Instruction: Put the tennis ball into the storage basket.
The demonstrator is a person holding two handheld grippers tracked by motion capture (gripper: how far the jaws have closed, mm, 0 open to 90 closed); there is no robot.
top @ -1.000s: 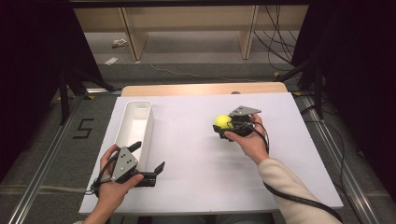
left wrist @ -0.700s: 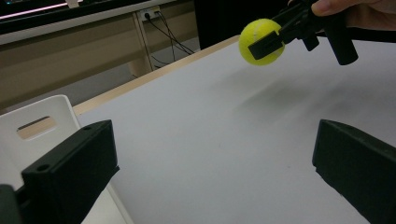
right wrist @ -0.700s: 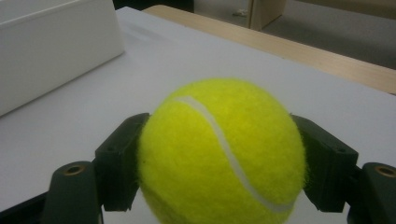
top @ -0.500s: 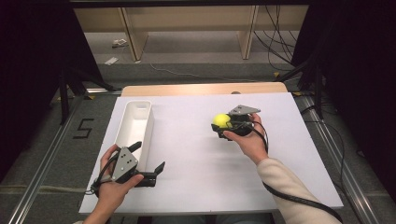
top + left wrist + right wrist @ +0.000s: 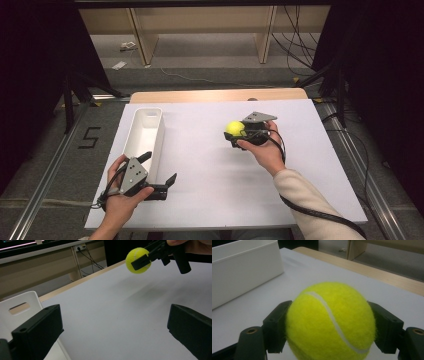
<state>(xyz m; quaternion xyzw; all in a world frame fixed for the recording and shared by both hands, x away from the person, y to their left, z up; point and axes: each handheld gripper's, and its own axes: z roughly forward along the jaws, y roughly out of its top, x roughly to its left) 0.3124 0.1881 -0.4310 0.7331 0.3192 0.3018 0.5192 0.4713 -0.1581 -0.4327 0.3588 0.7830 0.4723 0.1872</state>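
Seen from the high view, the right gripper [image 5: 239, 134] is clamped on a fuzzy yellow-green tennis ball [image 5: 234, 128] and holds it above the flat white table top [image 5: 210, 165], right of centre, while the left gripper [image 5: 159, 175], its jaws spread apart and holding nothing, rests near the table's front left edge, just beside the near end of a long, narrow white plastic bin [image 5: 144, 132]; the bin lies lengthwise along the left side and appears empty. From the left gripper view, the two black jaws stand wide apart at the bottom corners, one wall of the bin with its slotted handle [image 5: 21, 307] sits at lower left, and the ball [image 5: 138, 260] hangs clear of the table in the far gripper's [image 5: 147, 258] grip, with a faint shadow on the surface below it. From the right gripper view, the ball [image 5: 330, 321] is squeezed between both jaw pads, one on each flank, with the bin [image 5: 244, 270] well apart at upper left. Judged from these pictures, the step in hand is the carry after the pick-up; the next move probably calls for travelling leftward over the bin's rim, lowering, and then parting the jaws so the ball drops inside without rolling off.
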